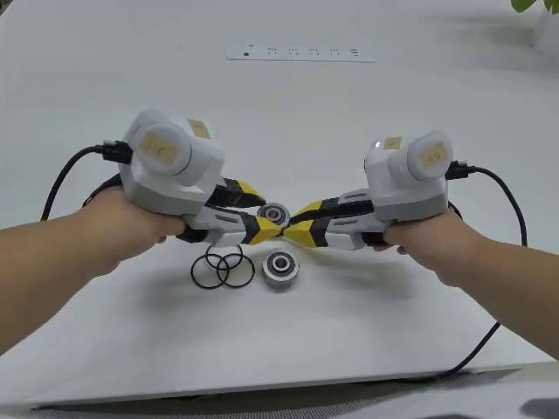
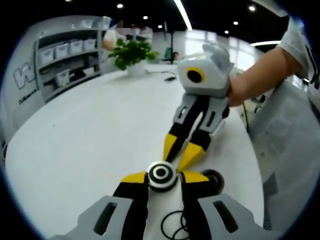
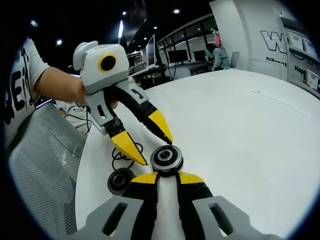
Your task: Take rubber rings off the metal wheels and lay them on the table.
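I find the left gripper (image 1: 263, 218) pinching a metal wheel (image 1: 273, 213) above the table (image 1: 349, 113). The right gripper (image 1: 293, 223), jaws narrowed, meets its rim from 3 o'clock; whether it grips, I cannot tell. A second wheel (image 1: 280, 267) lies on the table at 6 o'clock of it, with three rubber rings (image 1: 223, 267) at that wheel's 9 o'clock.

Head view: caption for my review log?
Left tool clamps a round metal wheel, right tool at its rim; three black rubber rings and a second wheel lie on the white table.
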Tool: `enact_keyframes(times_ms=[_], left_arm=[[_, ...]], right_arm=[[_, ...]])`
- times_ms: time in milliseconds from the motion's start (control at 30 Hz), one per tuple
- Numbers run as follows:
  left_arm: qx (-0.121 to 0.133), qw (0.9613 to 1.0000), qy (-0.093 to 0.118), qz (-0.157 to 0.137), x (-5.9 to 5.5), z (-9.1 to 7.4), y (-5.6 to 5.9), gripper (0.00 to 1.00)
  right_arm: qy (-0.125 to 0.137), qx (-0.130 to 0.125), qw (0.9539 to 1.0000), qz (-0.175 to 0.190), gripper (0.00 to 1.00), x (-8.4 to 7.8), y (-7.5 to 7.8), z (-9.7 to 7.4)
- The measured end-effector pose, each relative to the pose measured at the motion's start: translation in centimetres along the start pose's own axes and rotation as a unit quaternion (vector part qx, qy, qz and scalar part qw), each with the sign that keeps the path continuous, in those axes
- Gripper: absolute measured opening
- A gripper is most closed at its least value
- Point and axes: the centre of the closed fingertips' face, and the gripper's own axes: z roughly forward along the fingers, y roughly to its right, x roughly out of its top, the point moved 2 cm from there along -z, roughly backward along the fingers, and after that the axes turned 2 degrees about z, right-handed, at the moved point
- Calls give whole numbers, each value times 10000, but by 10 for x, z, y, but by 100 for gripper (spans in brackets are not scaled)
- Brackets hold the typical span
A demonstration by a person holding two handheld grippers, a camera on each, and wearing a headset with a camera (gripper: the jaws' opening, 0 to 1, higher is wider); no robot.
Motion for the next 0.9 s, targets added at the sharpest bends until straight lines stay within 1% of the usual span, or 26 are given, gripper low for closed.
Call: enact_keyframes(times_ms=[133, 233, 400, 633, 700, 767, 833, 900], left_arm=[[15, 10000, -11, -17, 0, 2, -1, 22], [21, 10000, -73, 7, -1, 4, -2, 19], [94, 9999, -81, 0, -1, 5, -4, 15], [194, 9998, -72, -22, 0, 7, -5, 14], [210, 9997, -68, -43, 0, 7, -5, 14], [213, 9997, -59, -61, 0, 7, -4, 14], [237, 9997, -60, -58, 0, 7, -4, 13], [265, 9996, -52, -74, 1, 8, -3, 13]], right_arm=[[1, 0, 10000, -1, 10, 0, 1, 0], [1, -3, 10000, -7, 10, -1, 1, 0], [12, -7, 10000, -5, 10, -1, 2, 0], [55, -34, 10000, 59, 9, -1, 3, 0], [93, -47, 9999, 130, 9, -1, 3, 0], [113, -118, 9996, 212, 6, -1, 5, -1], [187, -110, 9987, 469, 5, -2, 6, -1], [222, -115, 9983, 522, 4, -2, 7, -2]])
